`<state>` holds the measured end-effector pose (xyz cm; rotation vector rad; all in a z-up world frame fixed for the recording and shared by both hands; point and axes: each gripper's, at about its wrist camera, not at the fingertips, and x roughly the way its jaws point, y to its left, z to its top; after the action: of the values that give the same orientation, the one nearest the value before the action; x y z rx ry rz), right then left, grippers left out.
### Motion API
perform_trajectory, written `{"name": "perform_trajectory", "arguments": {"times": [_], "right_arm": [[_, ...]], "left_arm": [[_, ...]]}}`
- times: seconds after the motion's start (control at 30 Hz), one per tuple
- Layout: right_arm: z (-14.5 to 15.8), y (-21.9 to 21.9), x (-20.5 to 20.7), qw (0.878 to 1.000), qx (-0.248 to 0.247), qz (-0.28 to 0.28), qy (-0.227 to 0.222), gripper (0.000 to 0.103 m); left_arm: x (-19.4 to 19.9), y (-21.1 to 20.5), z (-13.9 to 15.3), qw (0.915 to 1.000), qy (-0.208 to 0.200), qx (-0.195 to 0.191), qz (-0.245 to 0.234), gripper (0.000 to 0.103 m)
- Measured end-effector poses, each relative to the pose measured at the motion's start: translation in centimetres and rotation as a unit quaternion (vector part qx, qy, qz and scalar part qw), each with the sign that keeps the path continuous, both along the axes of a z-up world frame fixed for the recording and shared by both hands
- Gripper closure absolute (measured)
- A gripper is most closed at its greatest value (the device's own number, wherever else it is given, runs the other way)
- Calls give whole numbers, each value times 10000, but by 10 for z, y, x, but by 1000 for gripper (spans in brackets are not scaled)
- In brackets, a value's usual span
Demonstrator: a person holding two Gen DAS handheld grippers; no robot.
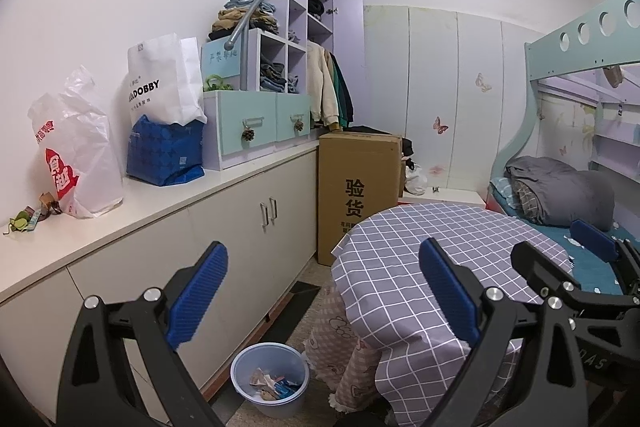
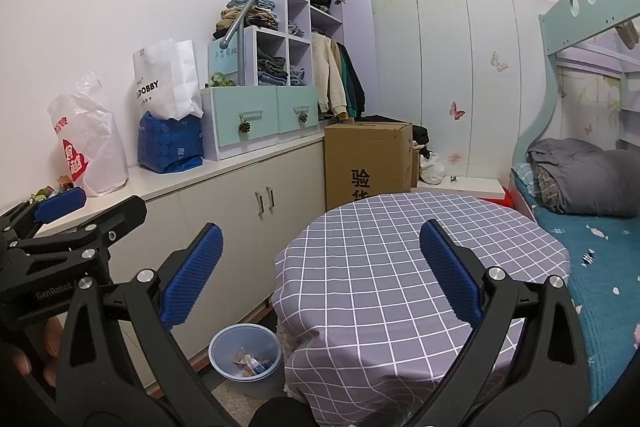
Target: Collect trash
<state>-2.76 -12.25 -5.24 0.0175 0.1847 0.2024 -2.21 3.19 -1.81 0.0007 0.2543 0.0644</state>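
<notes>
With both my left gripper (image 1: pixel 323 293) and right gripper (image 2: pixel 321 275) held up with jaws apart and empty, I should swing left toward the wrapper scraps (image 1: pixel 34 215) on the worktop (image 1: pixel 168 193), then carry them to the bin (image 1: pixel 270 379) on the floor.

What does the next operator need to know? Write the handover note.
Left gripper: open, empty, raised over the gap between cabinet and table.
Right gripper: open, empty, over the table.
Bin: on the floor between cabinet and table, some trash already inside.
Left to do: scraps lie on the cabinet top beside the white bag; pick them up and drop them in the bin.
</notes>
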Motion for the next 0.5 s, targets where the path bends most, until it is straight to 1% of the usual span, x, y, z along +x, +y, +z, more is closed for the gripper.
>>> {"name": "perform_trajectory", "arguments": {"times": [0.5], "right_arm": [[2, -5, 4, 10000, -8, 5, 55, 6]], "left_arm": [[1, -2, 1, 10000, 24, 21, -13, 9]]}}
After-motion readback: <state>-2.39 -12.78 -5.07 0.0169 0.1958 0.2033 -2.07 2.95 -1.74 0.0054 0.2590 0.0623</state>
